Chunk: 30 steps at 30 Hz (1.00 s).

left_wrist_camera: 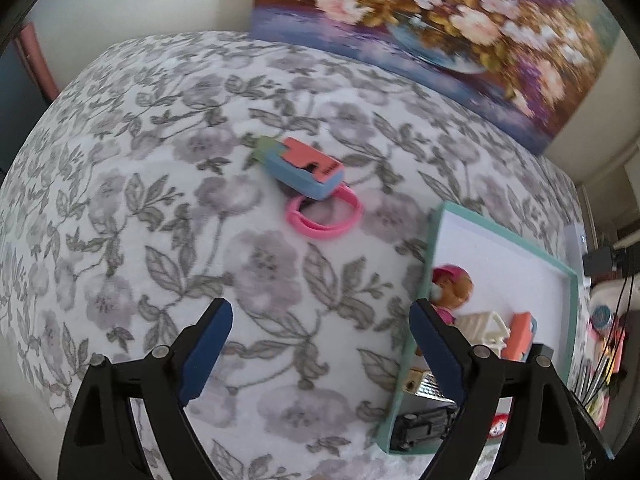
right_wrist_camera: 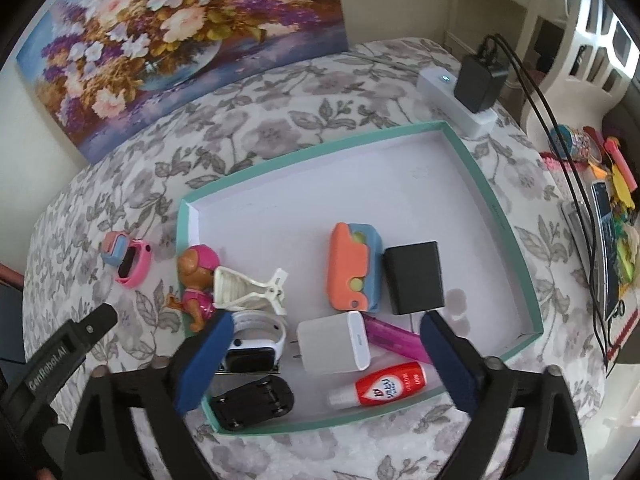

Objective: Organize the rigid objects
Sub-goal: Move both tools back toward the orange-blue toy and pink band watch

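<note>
A pink kids' watch lies on the floral cloth with a blue and orange block resting on its band; both show small in the right wrist view, the watch and the block, left of the tray. My left gripper is open and empty, short of the watch. A teal-rimmed tray holds a toy dog, white clip, white watch, white charger, black adapter, glue bottle and black toy car. My right gripper is open above the tray's near end.
A flower painting leans on the wall behind the table. A white power strip with a black plug and cables sits beyond the tray. Stationery clutter lies to the right. The tray's edge is beside my left gripper's right finger.
</note>
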Each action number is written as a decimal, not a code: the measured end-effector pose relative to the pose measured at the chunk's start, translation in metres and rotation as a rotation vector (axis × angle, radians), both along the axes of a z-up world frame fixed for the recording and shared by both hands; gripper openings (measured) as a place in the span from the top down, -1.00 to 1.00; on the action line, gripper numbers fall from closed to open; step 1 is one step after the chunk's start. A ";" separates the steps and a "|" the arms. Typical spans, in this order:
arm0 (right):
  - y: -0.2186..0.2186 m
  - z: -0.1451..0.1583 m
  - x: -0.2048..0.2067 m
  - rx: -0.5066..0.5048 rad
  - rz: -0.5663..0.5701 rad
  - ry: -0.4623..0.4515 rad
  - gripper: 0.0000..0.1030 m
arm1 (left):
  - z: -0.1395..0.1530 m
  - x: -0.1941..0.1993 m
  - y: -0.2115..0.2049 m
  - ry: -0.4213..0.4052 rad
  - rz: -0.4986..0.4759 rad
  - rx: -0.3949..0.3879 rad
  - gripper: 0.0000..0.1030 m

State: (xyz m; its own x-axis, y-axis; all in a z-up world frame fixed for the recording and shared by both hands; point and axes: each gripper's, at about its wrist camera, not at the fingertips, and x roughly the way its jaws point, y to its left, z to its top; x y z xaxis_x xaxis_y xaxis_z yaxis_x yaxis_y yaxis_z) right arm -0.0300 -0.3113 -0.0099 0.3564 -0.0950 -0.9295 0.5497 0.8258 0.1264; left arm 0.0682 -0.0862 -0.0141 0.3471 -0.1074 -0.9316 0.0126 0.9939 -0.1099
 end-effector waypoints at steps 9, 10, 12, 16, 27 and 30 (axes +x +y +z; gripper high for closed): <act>0.027 0.001 0.012 -0.028 0.057 -0.005 -1.00 | 0.008 0.010 0.032 -0.044 0.060 -0.016 -0.95; 0.030 0.001 0.013 -0.029 0.062 -0.006 -1.00 | 0.010 0.011 0.036 -0.053 0.069 -0.022 -0.95; 0.037 0.004 0.015 -0.027 0.076 -0.018 -1.00 | 0.012 0.014 0.044 -0.067 0.085 -0.034 -0.95; 0.051 0.009 0.023 -0.011 0.102 -0.056 -1.00 | 0.016 0.021 0.060 -0.100 0.114 -0.038 -0.95; 0.096 0.012 0.072 0.038 0.209 -0.110 -1.00 | 0.015 0.049 0.095 -0.115 0.165 -0.049 -0.96; 0.109 0.010 0.089 0.028 0.246 -0.109 -1.00 | 0.011 0.059 0.100 -0.095 0.166 -0.051 -0.96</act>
